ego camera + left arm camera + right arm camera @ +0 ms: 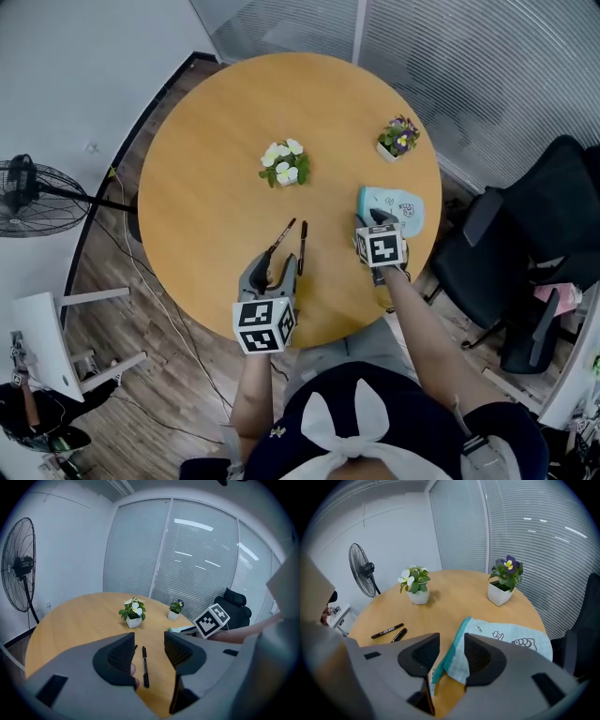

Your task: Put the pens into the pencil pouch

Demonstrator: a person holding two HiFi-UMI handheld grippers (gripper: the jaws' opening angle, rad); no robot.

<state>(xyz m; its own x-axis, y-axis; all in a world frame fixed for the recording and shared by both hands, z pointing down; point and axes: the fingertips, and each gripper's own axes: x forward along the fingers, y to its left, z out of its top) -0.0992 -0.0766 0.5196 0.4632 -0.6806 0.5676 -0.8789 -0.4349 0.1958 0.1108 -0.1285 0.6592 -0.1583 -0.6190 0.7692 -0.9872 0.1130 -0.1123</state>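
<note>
Above the tabletop (202, 169), left gripper (149, 651) and right gripper (451, 651) were held with jaws spread; the pen (145, 666) was best pinched mid-barrel.

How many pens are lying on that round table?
2. The left pen lies slanted on the table near the person's edge; the right pen lies just beside it, closer to the pencil pouch. None seems hidden.

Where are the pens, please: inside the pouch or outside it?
Outside: both pens lie on the table, left of the pouch.
</note>
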